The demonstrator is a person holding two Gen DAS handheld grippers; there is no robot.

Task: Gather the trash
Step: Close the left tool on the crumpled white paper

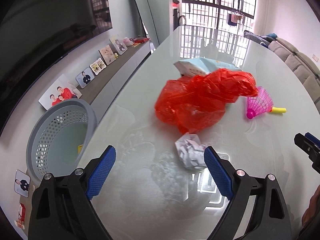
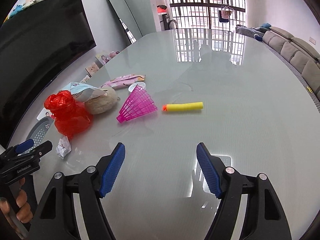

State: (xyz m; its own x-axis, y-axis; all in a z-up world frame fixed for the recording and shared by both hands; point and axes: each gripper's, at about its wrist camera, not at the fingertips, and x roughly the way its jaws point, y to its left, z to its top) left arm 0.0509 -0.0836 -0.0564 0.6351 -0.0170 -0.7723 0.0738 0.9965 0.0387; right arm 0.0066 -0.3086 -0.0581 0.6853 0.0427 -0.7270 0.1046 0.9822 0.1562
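A crumpled white paper ball [image 1: 191, 153] lies on the glossy table [image 1: 140, 180], just ahead of my left gripper [image 1: 160, 160], close to its right finger; it also shows in the right wrist view [image 2: 63, 147]. A red plastic bag [image 1: 198, 100] sits behind it, also visible in the right wrist view [image 2: 69, 114]. A grey perforated waste basket [image 1: 60, 134] stands beside the table's left edge. My left gripper is open and empty. My right gripper [image 2: 161, 160] is open and empty over bare table.
A pink plastic shuttlecock [image 2: 138, 105], a yellow foam dart [image 2: 184, 107], a light blue packet [image 2: 84, 92], a beige round pouch [image 2: 102, 102], a pink packet [image 2: 122, 81] and a small white cup [image 2: 138, 86] lie on the table. A sideboard with photos [image 1: 60, 96] runs along the left.
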